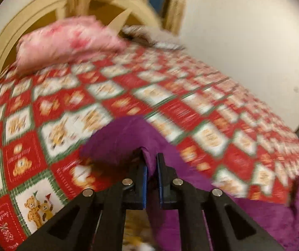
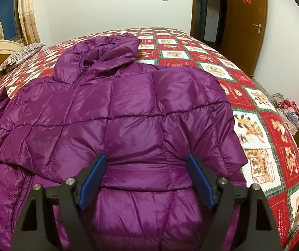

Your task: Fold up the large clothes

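A: Patchwork bedspread [image 2: 251,104] fills both views. How far along?

B: Early. Left gripper [image 1: 152,163], lower centre, pinches the purple jacket [image 2: 116,113] edge. Right gripper [image 2: 147,177] hangs spread, empty, over the jacket, centre frame; one sleeve looks folded across.

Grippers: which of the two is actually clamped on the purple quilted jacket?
The left gripper, jaws shut on a purple quilted jacket fold. The right gripper is open above it.
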Tool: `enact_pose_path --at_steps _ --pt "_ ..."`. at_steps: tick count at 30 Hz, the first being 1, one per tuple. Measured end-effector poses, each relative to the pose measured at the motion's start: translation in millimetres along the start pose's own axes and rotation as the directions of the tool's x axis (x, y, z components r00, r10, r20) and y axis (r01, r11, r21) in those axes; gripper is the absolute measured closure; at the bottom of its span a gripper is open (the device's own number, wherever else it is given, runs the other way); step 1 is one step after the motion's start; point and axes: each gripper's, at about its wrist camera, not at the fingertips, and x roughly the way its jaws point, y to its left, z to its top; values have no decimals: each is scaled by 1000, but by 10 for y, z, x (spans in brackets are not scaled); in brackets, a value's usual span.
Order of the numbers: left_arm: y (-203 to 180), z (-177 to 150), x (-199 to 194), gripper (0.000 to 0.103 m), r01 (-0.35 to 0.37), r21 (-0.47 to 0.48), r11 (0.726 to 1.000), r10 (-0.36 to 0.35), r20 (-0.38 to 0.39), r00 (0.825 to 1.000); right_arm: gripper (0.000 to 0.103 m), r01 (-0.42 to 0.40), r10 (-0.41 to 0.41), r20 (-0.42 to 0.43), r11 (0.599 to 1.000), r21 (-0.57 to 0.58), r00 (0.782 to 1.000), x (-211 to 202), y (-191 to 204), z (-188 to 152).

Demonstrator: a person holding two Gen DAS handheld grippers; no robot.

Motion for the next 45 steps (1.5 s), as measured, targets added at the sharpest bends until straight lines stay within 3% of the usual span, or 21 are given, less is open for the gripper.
enact_pose_path --at_steps 4,8,12,17,19,20,22,24,26,29,31,32,34,36,37,39,40,41,45 --pt "-648 61 -577 96 117 173 978 -136 103 985 21 -5 5 3 1000 6 1000 -8 -5 -9" --pt "-1359 -97 -1259 96 299 323 898 -357 137 924 21 -10 10 7 1000 13 1000 -8 -14 -8" --pt "-2049 -533 -1834 96 472 456 755 -562 77 823 21 -15 15 11 1000 21 1000 -12 -30 -12" --pt "-2721 -1368 -2196 96 621 567 541 -703 -100 704 21 -29 28 16 999 38 999 -18 -58 -15" --pt "-2942 -1753 -2223 96 639 604 476 -705 -172 688 21 -35 34 19 998 45 999 -19 -72 -15" --pt "-3022 -1887 -2222 96 644 612 458 -702 -196 685 21 -39 38 20 998 50 999 -19 -81 -15" --pt "-3130 -2170 -2194 96 648 624 436 -679 -244 692 21 -46 44 22 997 58 999 -21 -98 -19" --pt "-3113 -2302 -2117 96 690 587 424 -665 -315 677 21 -52 50 25 997 64 998 -25 -111 -21" --pt "-2980 -2289 -2038 96 713 543 444 -654 -347 672 21 -55 53 25 996 65 998 -22 -117 -19" --pt "-2684 -2168 -1922 96 684 512 519 -598 -354 719 20 -55 54 24 996 64 998 -18 -117 -17" --pt "-2266 -1940 -1761 95 654 434 620 -558 -343 756 18 -49 48 18 997 55 999 -18 -101 -14" --pt "-2111 -1859 -1676 95 634 408 657 -539 -333 774 17 -42 41 10 998 45 999 -12 -79 -4" --pt "-1637 -1614 -1484 95 556 344 757 -477 -291 829 17 -13 13 -6 1000 17 1000 -29 -11 41" --pt "-1189 -1433 -1327 93 478 280 832 -423 -236 875 17 -44 44 19 999 -7 999 -166 114 149" --pt "-956 -1350 -1267 87 434 248 866 -391 -206 897 17 -83 84 50 996 -13 995 -280 213 230" --pt "-604 -1240 -1169 64 357 208 911 -328 -164 930 9 -199 199 104 980 -17 974 -500 516 451" --pt "-441 -1190 -1134 46 318 196 928 -296 -135 946 6 -247 247 110 969 -17 963 -534 630 526" --pt "-289 -1152 -1112 36 276 182 944 -262 -98 960 3 -326 326 106 945 -15 940 -549 812 632" --pt "107 -1066 -962 31 213 101 972 -209 -53 976 3 -512 512 29 859 1 859 -261 1564 966"
